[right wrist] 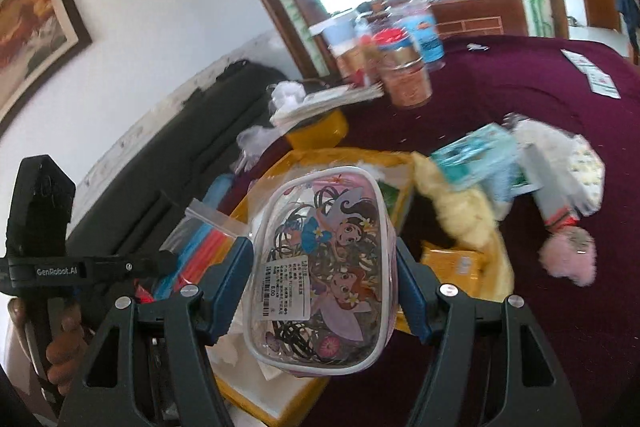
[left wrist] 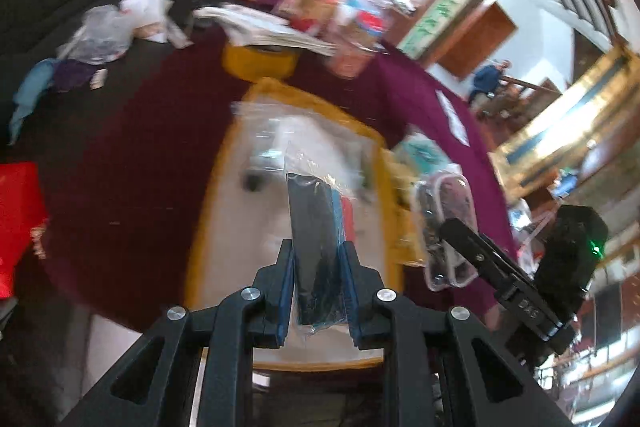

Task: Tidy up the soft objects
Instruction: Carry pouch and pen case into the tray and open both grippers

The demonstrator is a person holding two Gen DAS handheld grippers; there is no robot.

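Left wrist view: the left gripper (left wrist: 318, 283), jaws nearly closed, pinches a clear packet of dark and coloured strips (left wrist: 320, 247) whose long axis runs straight ahead, above the yellow-rimmed tray (left wrist: 224, 195). The right gripper (right wrist: 324, 287), tilted downward, clamps, at a wider spread, a clear cartoon-printed pouch of hair ties (right wrist: 324, 267), lengthwise forward, over the tray on the maroon tablecloth (right wrist: 520, 99).
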